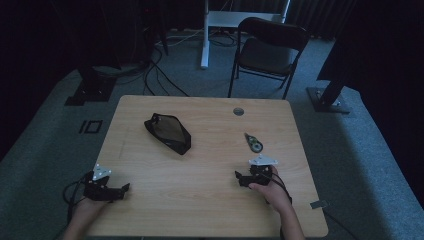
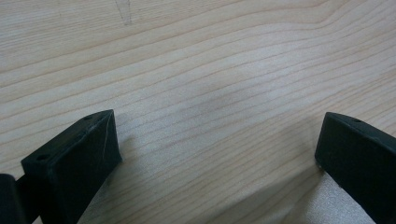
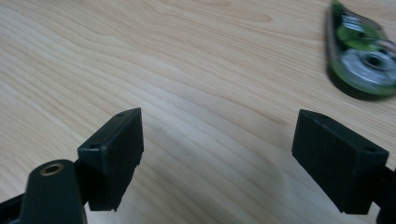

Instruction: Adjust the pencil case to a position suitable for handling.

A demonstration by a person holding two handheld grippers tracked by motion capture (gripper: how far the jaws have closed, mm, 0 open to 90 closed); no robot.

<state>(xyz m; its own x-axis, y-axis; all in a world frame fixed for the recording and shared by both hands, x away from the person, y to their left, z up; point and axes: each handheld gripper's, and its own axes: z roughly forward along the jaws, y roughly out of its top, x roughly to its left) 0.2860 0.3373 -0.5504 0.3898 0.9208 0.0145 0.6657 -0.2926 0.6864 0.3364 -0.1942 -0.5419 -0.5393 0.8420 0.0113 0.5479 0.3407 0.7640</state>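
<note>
A black mesh pouch lies on the wooden table, left of its middle and toward the far side. A green correction-tape dispenser lies on the right half. My left gripper rests near the table's front left corner, jaws wide apart over bare wood. Just in front of the dispenser sits my right gripper, held by a hand; it is open, and the dispenser lies beyond its right jaw, untouched.
A round cable hole sits near the table's far edge. Behind the table stand a dark chair, a white desk leg and cables on the carpet. A small grey tag lies at the table's front right corner.
</note>
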